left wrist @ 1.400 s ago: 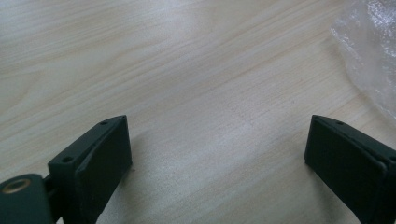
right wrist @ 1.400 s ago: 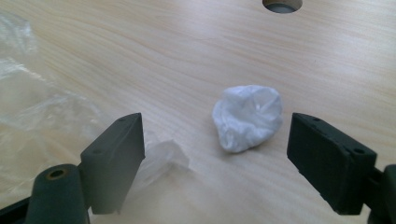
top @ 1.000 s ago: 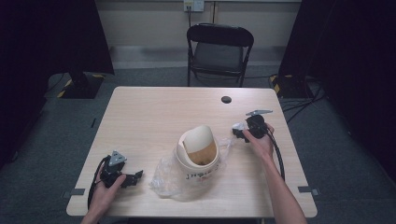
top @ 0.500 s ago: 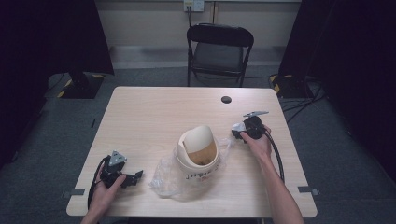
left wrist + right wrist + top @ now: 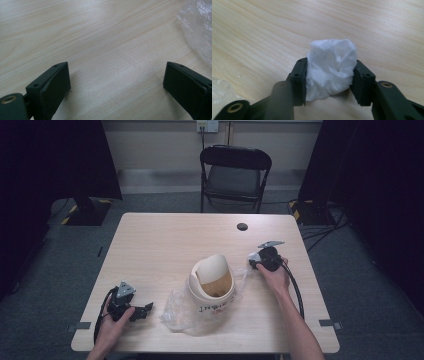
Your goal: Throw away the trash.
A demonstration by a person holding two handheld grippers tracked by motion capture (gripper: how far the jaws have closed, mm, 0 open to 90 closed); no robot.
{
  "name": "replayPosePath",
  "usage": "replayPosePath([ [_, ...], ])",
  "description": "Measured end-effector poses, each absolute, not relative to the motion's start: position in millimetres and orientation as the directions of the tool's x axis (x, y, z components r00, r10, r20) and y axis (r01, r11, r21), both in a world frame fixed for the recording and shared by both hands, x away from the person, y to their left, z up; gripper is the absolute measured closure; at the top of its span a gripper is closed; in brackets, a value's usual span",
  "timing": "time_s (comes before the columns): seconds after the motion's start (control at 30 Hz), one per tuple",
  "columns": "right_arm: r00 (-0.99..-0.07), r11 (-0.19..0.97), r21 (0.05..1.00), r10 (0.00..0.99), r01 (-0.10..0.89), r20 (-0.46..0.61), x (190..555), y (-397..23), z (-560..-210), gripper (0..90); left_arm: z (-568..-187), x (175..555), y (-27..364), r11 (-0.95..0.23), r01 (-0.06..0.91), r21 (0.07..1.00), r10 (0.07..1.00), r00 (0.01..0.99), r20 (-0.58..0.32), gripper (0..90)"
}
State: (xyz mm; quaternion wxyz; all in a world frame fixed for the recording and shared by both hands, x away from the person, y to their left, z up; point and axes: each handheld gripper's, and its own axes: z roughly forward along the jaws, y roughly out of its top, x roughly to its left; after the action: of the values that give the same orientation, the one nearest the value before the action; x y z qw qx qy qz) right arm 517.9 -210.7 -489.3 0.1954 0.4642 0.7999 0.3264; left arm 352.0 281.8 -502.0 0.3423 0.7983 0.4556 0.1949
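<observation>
Light wood worktop (image 5: 165, 250), rectangular, on grey carpet floor (image 5: 65, 270). Black folding chair (image 5: 235, 177) beyond its far edge. Cream wall (image 5: 160, 142) with white socket (image 5: 207, 126). Black curtains (image 5: 55, 160) at both sides. Lighting dim, even.

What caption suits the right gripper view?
Right gripper pinching a crumpled white tissue on the wooden table.
</observation>
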Motion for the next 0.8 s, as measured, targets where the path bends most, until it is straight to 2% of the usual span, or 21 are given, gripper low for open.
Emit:
replayPosePath([
  [0.07,-0.482,0.332,0.714,0.876,0.616,0.009,517,-213,-489,60.2,-502,352,282,-0.349,0.595,0.724,0.861,0.509,-0.004,6.6],
  [0.2,-0.47,0.301,0.733,0.882,0.61,0.028,515,-217,-483,64.1,-502,352,282,-0.348,0.596,0.724,0.861,0.508,-0.004,6.6],
  [0.4,-0.444,0.234,0.761,0.892,0.605,0.079,508,-228,-471,66.1,-502,352,282,-0.348,0.596,0.724,0.861,0.508,-0.005,6.6],
  [0.8,-0.452,0.181,0.792,0.882,0.583,0.131,487,-237,-453,68.6,-502,352,282,-0.349,0.595,0.724,0.861,0.508,-0.003,6.6],
])
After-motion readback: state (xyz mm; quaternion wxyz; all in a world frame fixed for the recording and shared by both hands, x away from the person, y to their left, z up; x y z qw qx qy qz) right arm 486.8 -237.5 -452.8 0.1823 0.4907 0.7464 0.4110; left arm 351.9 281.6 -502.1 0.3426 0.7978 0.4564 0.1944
